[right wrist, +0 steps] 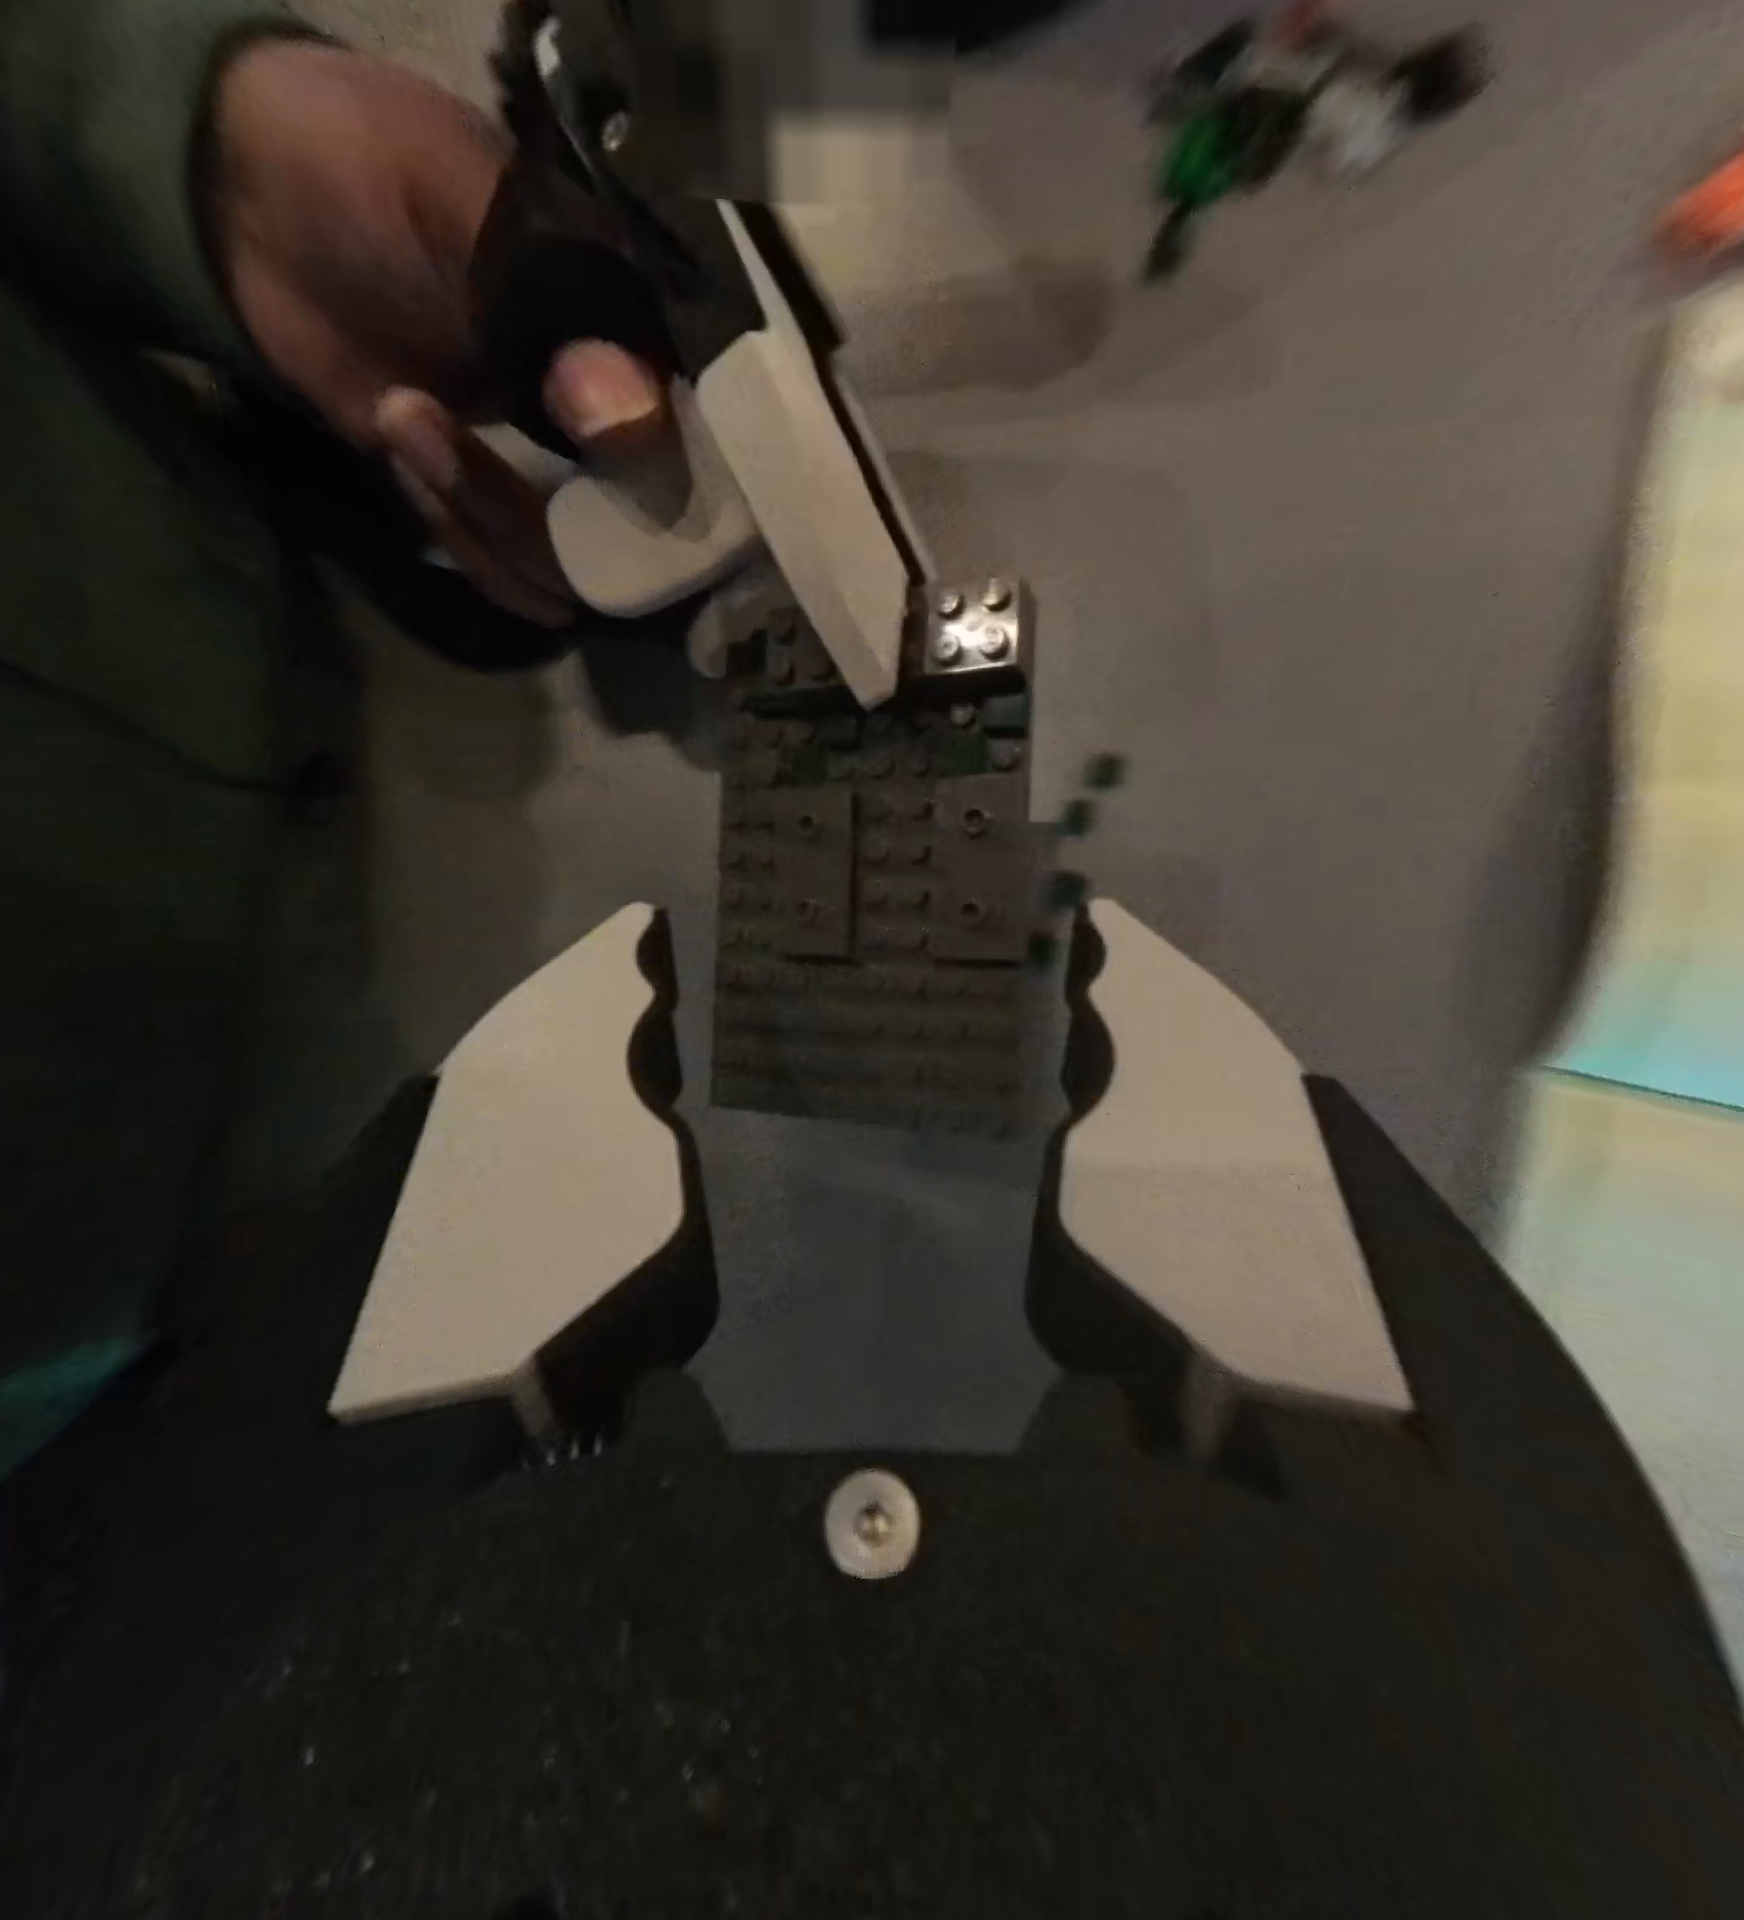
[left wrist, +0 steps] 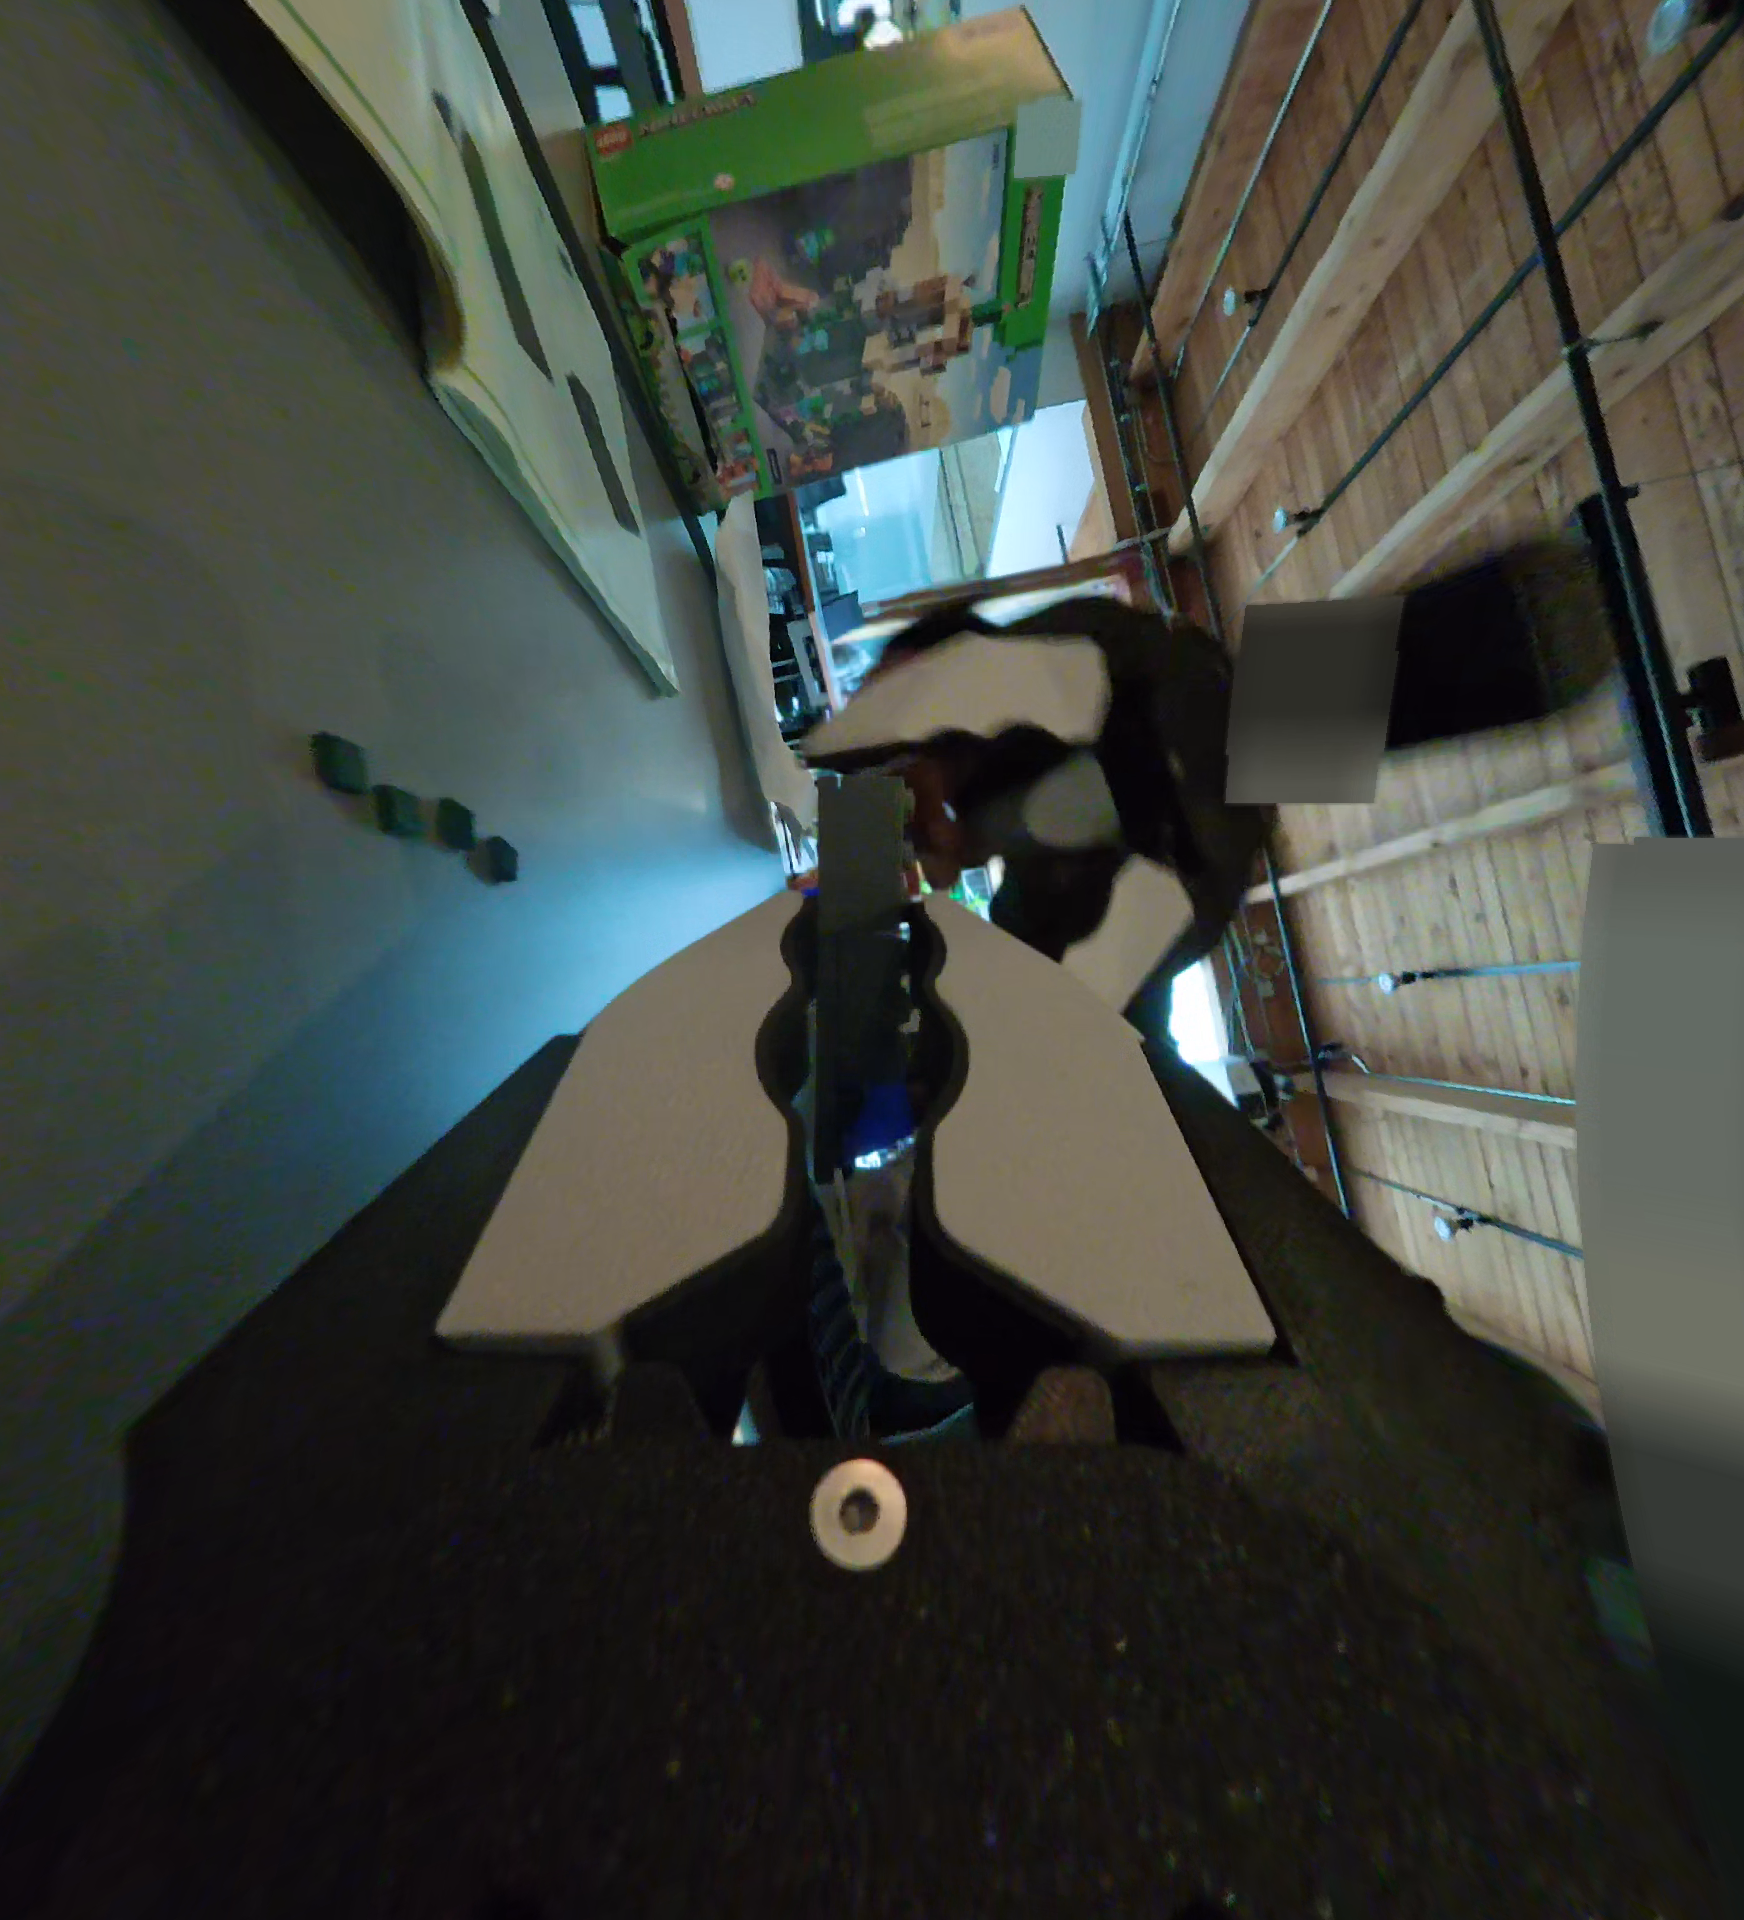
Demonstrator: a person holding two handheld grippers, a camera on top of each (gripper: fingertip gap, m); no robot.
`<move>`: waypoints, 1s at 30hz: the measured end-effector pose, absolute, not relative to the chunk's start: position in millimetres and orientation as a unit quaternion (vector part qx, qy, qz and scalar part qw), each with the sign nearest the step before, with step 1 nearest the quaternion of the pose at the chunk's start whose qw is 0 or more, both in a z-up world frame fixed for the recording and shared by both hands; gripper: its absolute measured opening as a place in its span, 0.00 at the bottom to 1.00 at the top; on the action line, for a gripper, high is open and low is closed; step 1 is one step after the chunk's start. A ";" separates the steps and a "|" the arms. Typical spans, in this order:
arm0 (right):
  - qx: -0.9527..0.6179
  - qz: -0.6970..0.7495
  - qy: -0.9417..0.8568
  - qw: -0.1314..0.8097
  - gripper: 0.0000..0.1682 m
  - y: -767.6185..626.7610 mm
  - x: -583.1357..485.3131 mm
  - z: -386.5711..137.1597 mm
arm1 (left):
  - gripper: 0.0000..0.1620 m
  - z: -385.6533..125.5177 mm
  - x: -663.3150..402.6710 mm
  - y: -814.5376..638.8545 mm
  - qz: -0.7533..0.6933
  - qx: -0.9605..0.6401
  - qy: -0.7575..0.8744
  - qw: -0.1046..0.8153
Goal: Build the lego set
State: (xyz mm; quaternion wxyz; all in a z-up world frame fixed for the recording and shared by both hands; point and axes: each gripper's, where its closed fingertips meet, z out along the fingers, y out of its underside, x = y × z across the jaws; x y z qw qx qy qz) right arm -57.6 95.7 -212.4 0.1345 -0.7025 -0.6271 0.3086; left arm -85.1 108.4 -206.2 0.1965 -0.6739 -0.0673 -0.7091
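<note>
Right gripper point(right wrist: 868, 925) jaws spread wide, holding nothing; grey lego plate point(right wrist: 868, 935) sits just beyond and between its tips. Left gripper point(left wrist: 863, 914) jaws pinched on plate's point(left wrist: 857, 935) edge, held off the table point(left wrist: 172, 727). Only the left view shows the green box point(left wrist: 826, 301) far back and small green bricks point(left wrist: 411, 810) on the table; the right view alone shows the hand point(right wrist: 380, 312).
</note>
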 end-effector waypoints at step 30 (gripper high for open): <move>-0.640 0.490 -0.565 -0.175 0.10 67.8 -77.2 -221.9 | 0.10 -202.0 -81.8 95.5 -0.719 -0.668 -0.039 0.187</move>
